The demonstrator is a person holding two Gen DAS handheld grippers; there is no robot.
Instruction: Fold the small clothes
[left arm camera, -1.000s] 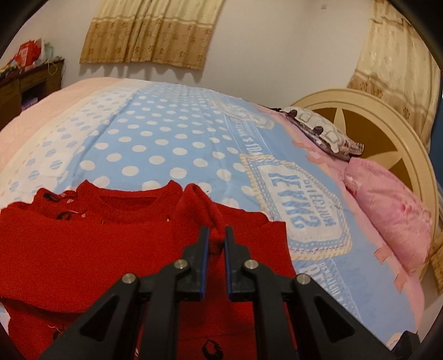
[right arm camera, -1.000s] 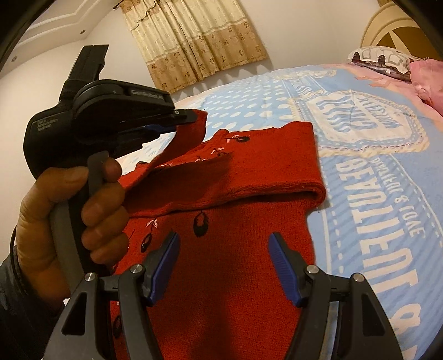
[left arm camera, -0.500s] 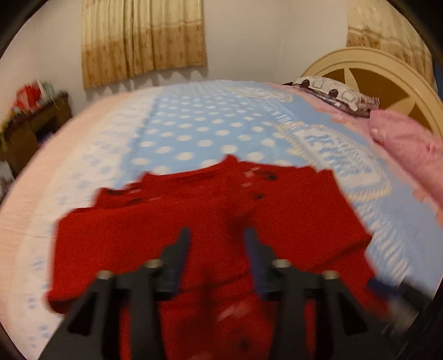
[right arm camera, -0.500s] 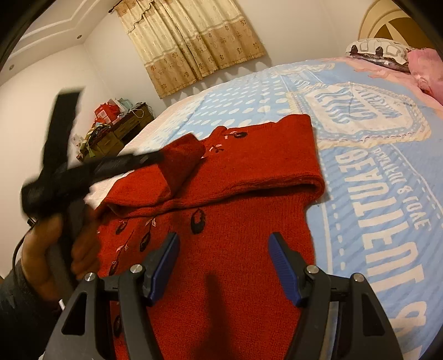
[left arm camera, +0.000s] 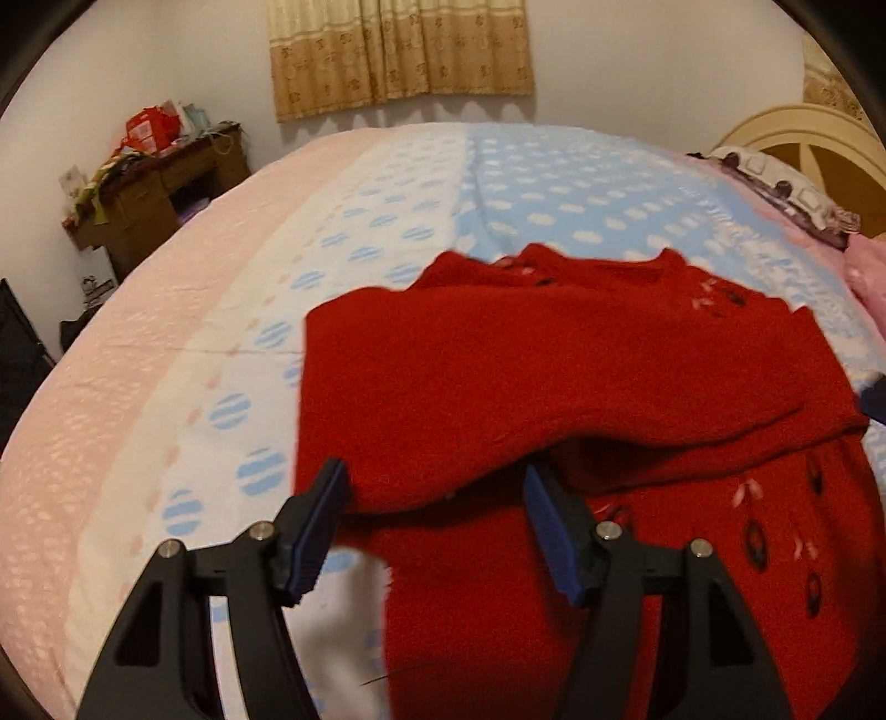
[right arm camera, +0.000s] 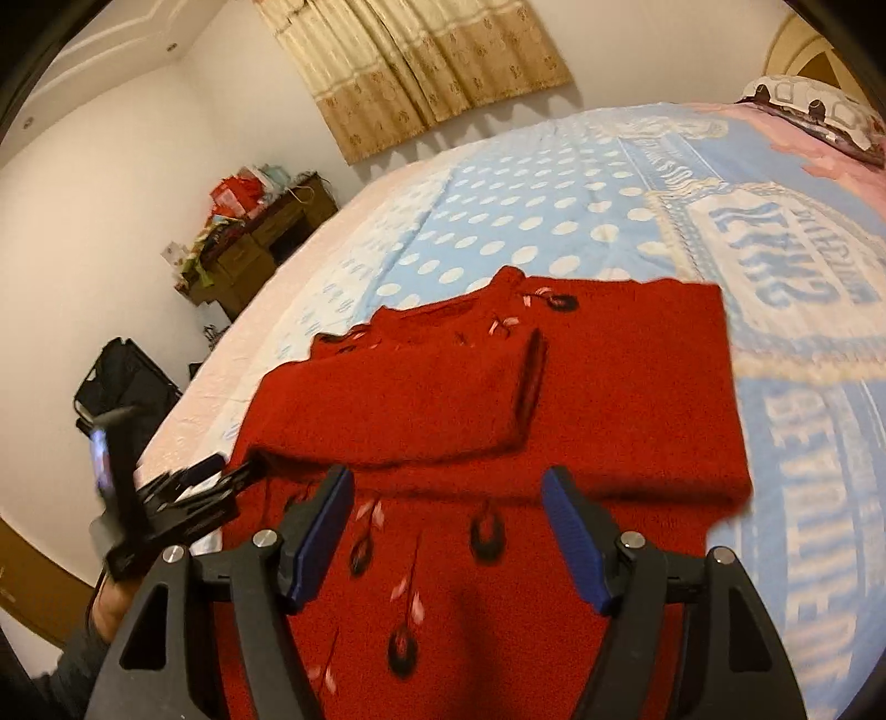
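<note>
Since a second ago the left tongs point(left arm camera: 437, 526), then pinched on a sleeve of the red knitted sweater point(left arm camera: 581, 387), have let it go and drawn back; that sleeve now lies folded flat across the chest. Their blue-padded jaws are opening, spread fairly wide, hovering over the sweater's left edge with nothing gripped between them. In the right wrist view, the right tongs point(right arm camera: 448, 531) hang above the sweater's lower front, their jaws also opening and wide, empty, with the knit and its dark embroidered flowers lying beneath them. Both sleeves are folded inward over the body. The sweater lies on the bed point(right arm camera: 498, 221), on a light blue bedspread with white polka dots, near the edge closest to the cameras. At the lower left of the right wrist view, a hand point(right arm camera: 108, 609) holds the left tongs beside the sweater. Beige patterned curtains point(left arm camera: 398, 50) hang on the far wall, and a cluttered brown wooden cabinet point(left arm camera: 155, 205) stands past the bed's far left corner.
</note>
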